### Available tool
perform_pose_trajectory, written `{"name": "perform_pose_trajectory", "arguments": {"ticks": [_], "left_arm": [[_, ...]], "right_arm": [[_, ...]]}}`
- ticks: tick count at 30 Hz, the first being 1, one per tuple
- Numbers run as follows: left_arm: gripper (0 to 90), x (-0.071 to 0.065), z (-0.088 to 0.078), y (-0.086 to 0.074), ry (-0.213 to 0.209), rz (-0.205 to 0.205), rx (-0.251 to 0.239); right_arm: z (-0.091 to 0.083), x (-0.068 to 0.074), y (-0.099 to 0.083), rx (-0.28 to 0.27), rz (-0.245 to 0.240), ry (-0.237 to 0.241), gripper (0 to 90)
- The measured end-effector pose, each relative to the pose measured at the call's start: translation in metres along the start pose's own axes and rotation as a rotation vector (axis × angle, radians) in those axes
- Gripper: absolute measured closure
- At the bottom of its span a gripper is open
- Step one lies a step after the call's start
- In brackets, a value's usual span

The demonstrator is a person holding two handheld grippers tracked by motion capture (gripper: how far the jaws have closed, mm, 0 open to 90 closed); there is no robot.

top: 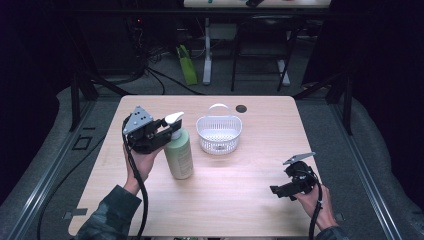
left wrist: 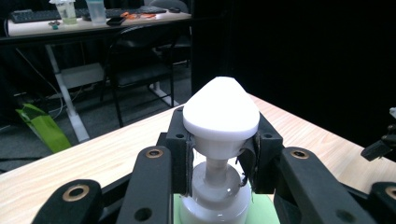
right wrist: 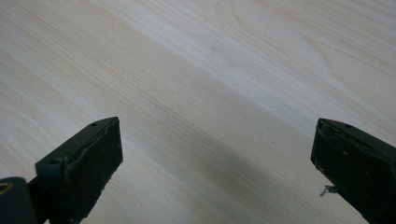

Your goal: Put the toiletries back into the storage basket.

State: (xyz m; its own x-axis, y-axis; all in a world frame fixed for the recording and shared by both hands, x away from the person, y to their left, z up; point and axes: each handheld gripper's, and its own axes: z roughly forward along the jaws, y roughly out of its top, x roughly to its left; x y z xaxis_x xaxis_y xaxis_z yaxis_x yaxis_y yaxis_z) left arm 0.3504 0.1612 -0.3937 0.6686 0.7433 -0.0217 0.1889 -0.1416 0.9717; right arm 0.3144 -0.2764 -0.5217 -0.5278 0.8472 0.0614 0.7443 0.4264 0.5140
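The pale green pump bottle [top: 179,152] stands upright on the wooden table [top: 240,195], left of centre. The left gripper [top: 167,131] clamps its smooth white pump head from both sides. A white perforated plastic basket [top: 219,134] sits just beside it. The right gripper [top: 276,190] hovers well apart, jaws wide, holding nothing.

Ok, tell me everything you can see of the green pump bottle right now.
The pump bottle stands upright on the wooden table, left of the white basket and apart from it. Its body is pale green and looks like smooth plastic, topped by a white collar and a white pump head. The left gripper has its jaws shut on the neck just under that head.
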Motion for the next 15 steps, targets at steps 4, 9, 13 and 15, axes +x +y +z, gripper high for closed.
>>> {"name": "perform_pose_trajectory", "arguments": {"ticks": [4, 9, 13, 15], "left_arm": [[67.2, 0.002, 0.0, 0.005, -0.006, 0.007, -0.002], [67.2, 0.003, 0.001, 0.012, -0.01, 0.021, -0.001], [67.3, 0.004, 0.0, 0.018, -0.016, 0.024, -0.005], [67.3, 0.006, 0.0, 0.021, -0.019, 0.021, -0.005]], "right_arm": [[0.001, 0.0, 0.0, 0.005, 0.0, -0.002, 1.6], [0.001, -0.001, -0.001, 0.009, -0.003, -0.005, 1.7], [0.001, 0.0, 0.0, 0.008, -0.007, -0.006, 1.7], [0.001, 0.0, 0.0, 0.006, -0.006, -0.007, 1.7]]}}
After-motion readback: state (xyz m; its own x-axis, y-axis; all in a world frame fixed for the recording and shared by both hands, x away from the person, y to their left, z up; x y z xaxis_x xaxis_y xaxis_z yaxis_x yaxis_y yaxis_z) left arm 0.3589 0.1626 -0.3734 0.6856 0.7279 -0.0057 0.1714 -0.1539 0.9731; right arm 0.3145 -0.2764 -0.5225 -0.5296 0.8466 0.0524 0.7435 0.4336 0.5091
